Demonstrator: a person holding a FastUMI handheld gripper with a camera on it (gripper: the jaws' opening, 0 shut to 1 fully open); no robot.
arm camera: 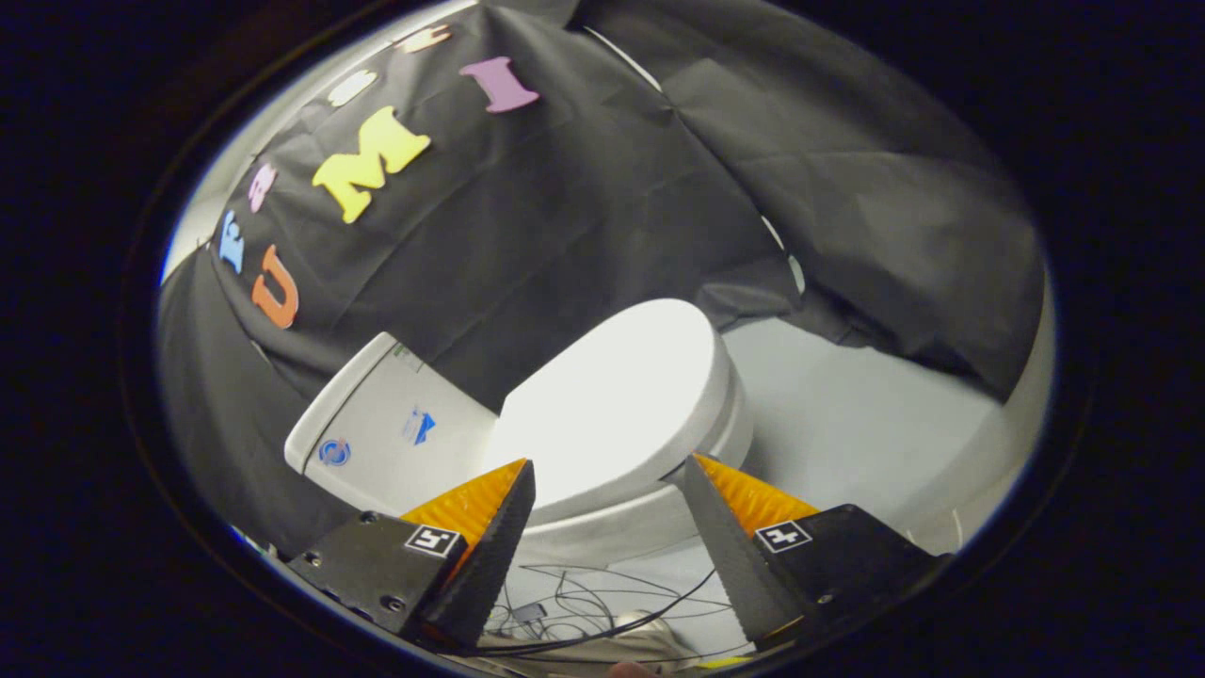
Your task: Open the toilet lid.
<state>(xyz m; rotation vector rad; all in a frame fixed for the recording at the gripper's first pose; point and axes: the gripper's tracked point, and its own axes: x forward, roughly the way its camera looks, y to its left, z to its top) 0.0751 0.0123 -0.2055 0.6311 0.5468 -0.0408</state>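
Observation:
A white toilet stands ahead of me with its lid (617,395) down flat on the seat. Its tank (386,428) sits behind the lid, against the black cloth wall. The bowl's side (602,537) shows below the lid's rim. My gripper (602,471) is open, with a wide gap between the fingers. The near side of the lid and bowl lies in that gap, just beyond the fingertips (521,476). Neither finger touches the toilet, and nothing is held.
Black cloth walls (584,217) close in behind and beside the toilet. A pale floor (847,424) spreads past the bowl. Thin dark cables (584,612) lie on the floor between the fingers, below the bowl.

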